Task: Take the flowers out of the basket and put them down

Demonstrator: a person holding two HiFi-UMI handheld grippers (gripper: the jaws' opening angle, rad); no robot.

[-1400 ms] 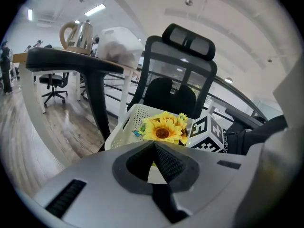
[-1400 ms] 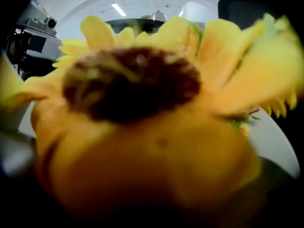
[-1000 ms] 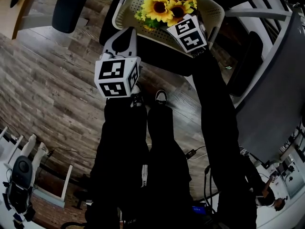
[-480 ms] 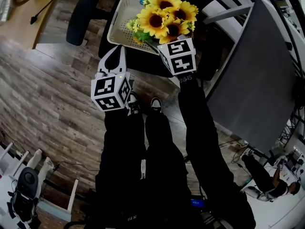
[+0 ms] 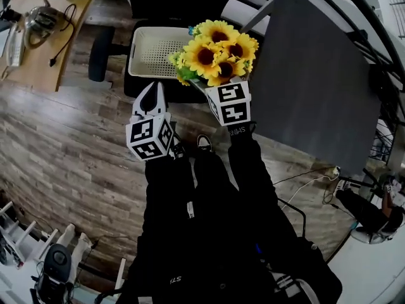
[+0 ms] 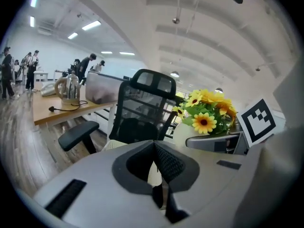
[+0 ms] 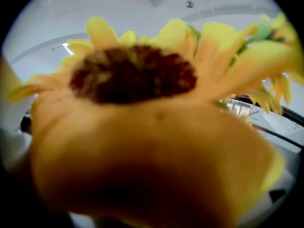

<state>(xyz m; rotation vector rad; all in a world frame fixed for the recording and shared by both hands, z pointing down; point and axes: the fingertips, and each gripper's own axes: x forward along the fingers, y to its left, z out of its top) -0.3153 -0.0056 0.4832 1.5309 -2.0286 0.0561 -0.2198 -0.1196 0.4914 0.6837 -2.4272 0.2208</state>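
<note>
Right gripper (image 5: 209, 86), upper centre of the head view, carries the flowers (image 5: 215, 52) over the right end of the basket (image 5: 142, 52), while the left gripper (image 5: 153, 90), just below the basket, has its jaws pressed together on nothing.

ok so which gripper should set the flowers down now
Right. The right hand-held gripper is shut on the flowers, which fill its own view, up at the edge of the basket. The left hand-held gripper is shut with nothing between its jaws, so it would probably need a handover first.
</note>
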